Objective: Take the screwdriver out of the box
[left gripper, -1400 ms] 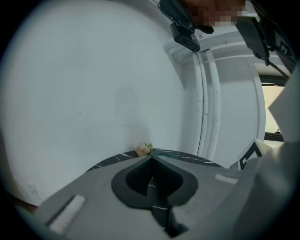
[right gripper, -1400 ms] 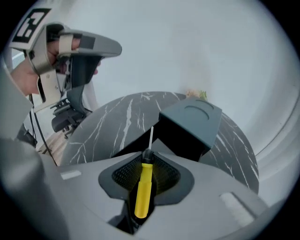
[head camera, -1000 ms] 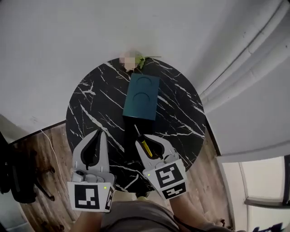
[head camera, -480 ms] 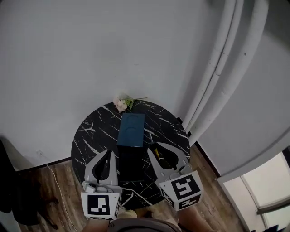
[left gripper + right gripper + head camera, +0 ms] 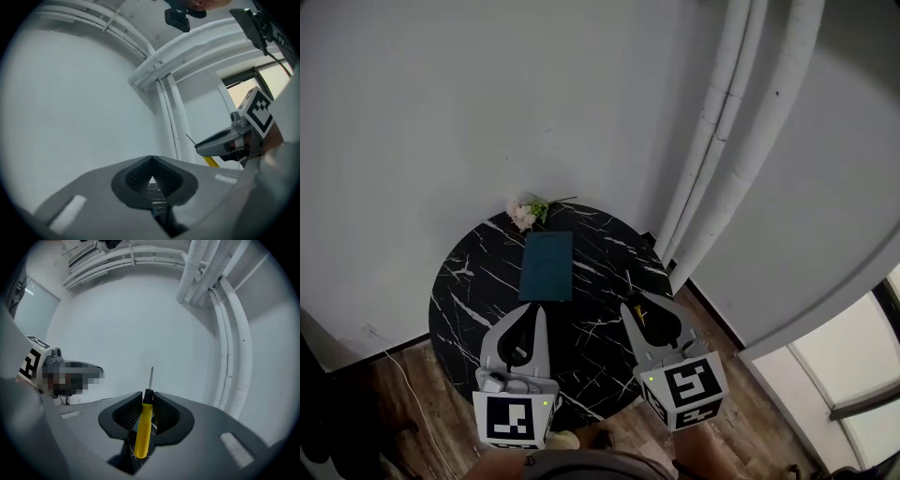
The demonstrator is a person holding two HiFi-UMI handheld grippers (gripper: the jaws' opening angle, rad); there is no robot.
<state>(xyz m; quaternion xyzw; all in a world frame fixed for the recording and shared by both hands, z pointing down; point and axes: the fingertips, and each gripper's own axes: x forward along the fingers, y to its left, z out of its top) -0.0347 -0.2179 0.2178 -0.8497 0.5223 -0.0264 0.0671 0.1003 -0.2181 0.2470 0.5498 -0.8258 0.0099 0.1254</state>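
The dark teal box [image 5: 546, 266] lies shut on the round black marble table [image 5: 469, 291], towards its back. My right gripper [image 5: 631, 303] is shut on the yellow-handled screwdriver [image 5: 642, 317] and holds it above the table's right edge, well apart from the box. In the right gripper view the screwdriver [image 5: 143, 427] stands between the jaws of the right gripper [image 5: 148, 393], its metal shaft pointing up past the tips. My left gripper [image 5: 535, 312] hovers over the table's front, shut and holding nothing; in its own view the left gripper [image 5: 151, 158] has its tips meeting.
A small bunch of flowers [image 5: 525, 212] lies at the table's far edge by the white wall. White pipes [image 5: 717, 141] run up the wall at the right. Wooden floor [image 5: 403, 394] shows at the left, with a thin cable on it.
Both grippers and the view have risen and drawn back from the table. The right gripper has carried the screwdriver up and to the right, away from the box.
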